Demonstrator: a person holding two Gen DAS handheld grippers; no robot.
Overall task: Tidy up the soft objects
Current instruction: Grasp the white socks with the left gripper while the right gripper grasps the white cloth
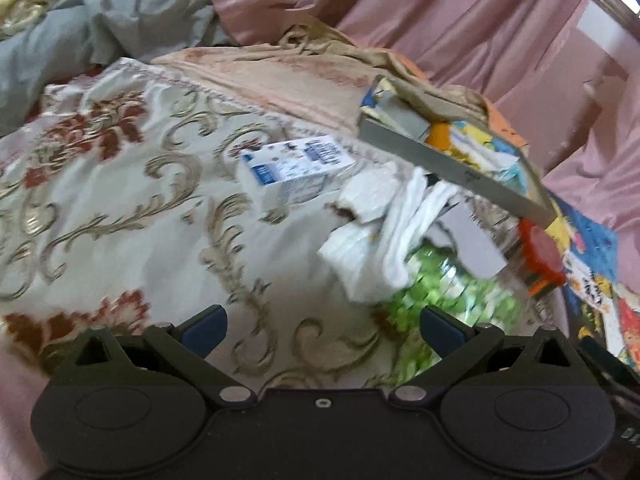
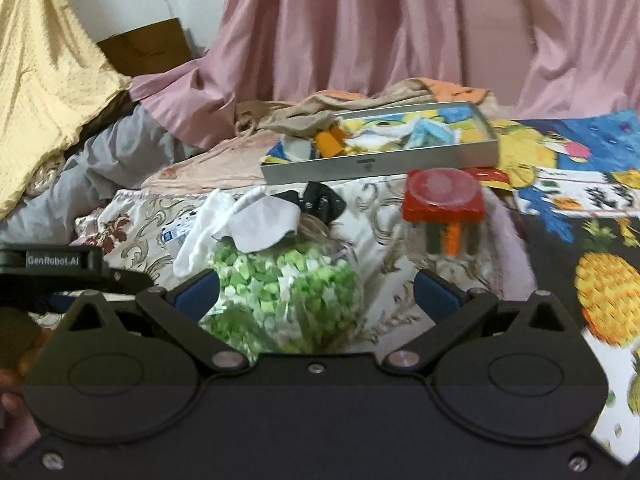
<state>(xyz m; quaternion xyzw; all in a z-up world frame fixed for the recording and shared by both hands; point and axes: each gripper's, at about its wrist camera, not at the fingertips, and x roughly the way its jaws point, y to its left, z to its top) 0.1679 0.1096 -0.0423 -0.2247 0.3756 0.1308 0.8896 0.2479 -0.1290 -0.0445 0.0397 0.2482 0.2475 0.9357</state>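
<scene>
Right wrist view: right gripper (image 2: 316,292), fingers spread wide and empty, above a clear round jar (image 2: 280,300) of green-and-white bits on the brocade bedspread (image 2: 132,224). White cloth (image 2: 224,224) lies crumpled against the jar. Red-lidded jar (image 2: 442,200) is blurred; metal tray (image 2: 384,160) is behind it. Left gripper (image 1: 322,330) likewise spread wide; it reads "GenRobot.AI"; carton (image 1: 296,172) print is illegible.

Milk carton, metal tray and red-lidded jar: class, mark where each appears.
Milk carton (image 1: 294,170), left wrist view, on its printed top face.
Metal tray (image 2: 380,162), right wrist view, on its near side wall.
Red-lidded jar (image 2: 442,196), right wrist view, on the lid's top.
</scene>
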